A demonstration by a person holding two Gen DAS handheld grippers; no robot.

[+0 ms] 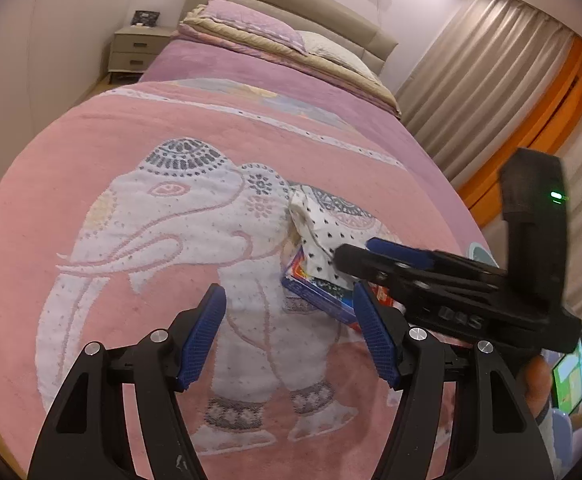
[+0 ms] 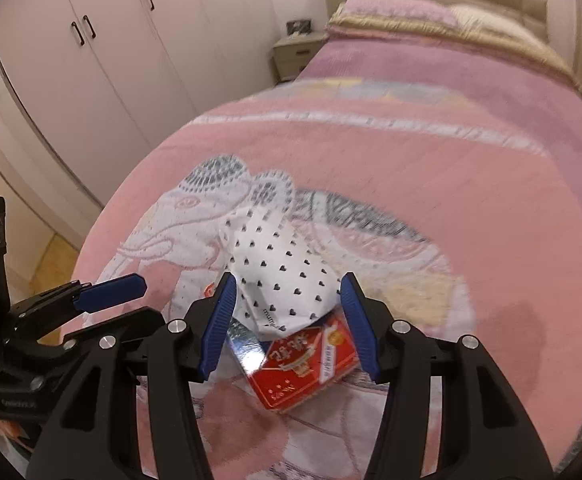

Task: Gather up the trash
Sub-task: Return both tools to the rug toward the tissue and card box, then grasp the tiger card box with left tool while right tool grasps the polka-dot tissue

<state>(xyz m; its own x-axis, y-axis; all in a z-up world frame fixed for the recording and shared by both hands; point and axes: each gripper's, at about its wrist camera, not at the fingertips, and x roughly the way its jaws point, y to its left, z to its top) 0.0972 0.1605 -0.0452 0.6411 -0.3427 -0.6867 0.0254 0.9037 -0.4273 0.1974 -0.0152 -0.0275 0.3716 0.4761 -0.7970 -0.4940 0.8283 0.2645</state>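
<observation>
Through the left wrist camera I am holding the left gripper [image 1: 289,332] with its fingers spread and empty above the pink elephant blanket [image 1: 111,152] on the bed, while the trash, a white heart-dotted paper bag [image 1: 323,228] lying over a blue box [image 1: 317,294], is sitting just ahead and to the right, where the right gripper [image 1: 355,254] is reaching in. Through the right wrist camera I am seeing the right gripper's fingers [image 2: 221,320] spread around the bag and a red box [image 2: 303,364], gripping nothing. I am judging that closing here could pinch only the loose bag, letting the boxes slide out, or snag the blanket.
</observation>
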